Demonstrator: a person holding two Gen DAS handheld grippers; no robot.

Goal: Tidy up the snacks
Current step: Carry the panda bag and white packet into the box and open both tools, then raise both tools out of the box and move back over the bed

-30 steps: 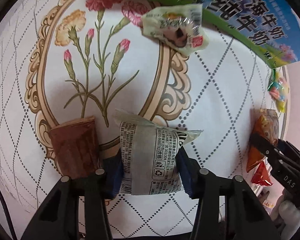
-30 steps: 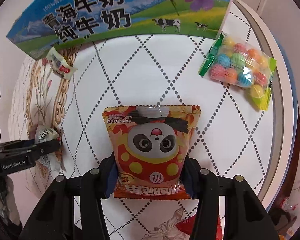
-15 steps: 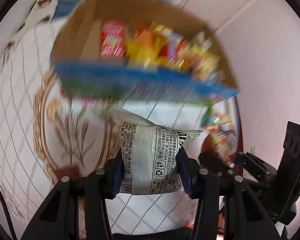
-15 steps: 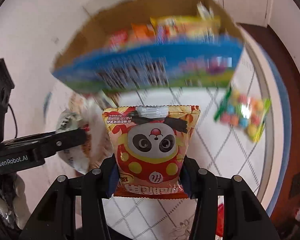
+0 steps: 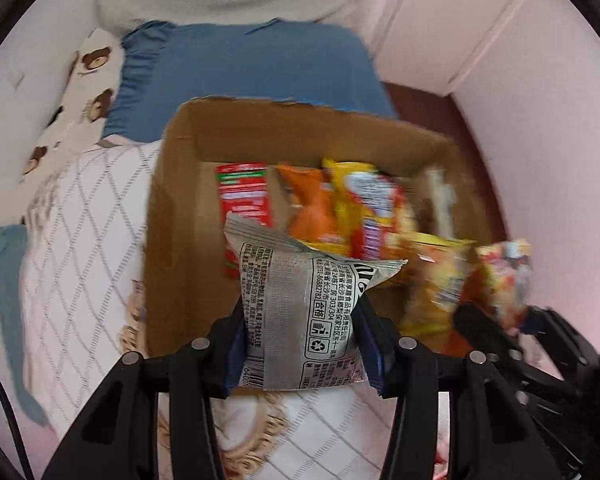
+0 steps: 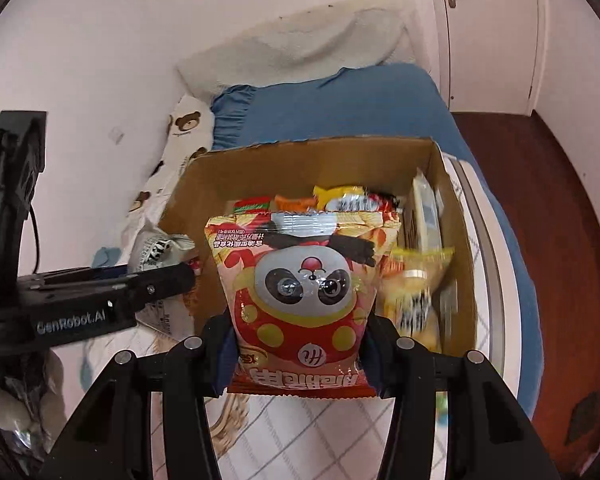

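Two grippers show, each clamping one snack packet. One open cardboard box (image 5: 172, 216) stands on the diamond-patterned cloth (image 5: 80, 248), ahead of both grippers.

The left gripper (image 5: 302, 344) is clenched on a silver packet (image 5: 300, 304) with black print, its blue pads pressing the packet's two sides near the lower end. The packet stands upright between the fingers, its crimped top edge reaching out over the near wall of the box. Ahead of it inside the box lie at least four packets: one red (image 5: 244, 196), one orange (image 5: 308, 204), one yellow-and-red (image 5: 364, 204), and a blurred yellow one (image 5: 436, 276) nearer the right side. Further right a pale, upright item leans by the box wall, too blurred to name.

The right gripper (image 6: 298, 354) is closed on an orange-red panda packet (image 6: 300, 296), pads squeezing its lower part from both sides; its jaws have just been tightening a little on it. This packet too stands upright, its clear top seal in front of the box opening. In the right wrist view the left gripper's arm (image 6: 100, 300) reaches in from the left, just beside the box's left wall, with the silver packet at its tip.

Beyond the box lie a blue cushion (image 6: 340, 104) and a bear-print fabric (image 6: 184, 128).
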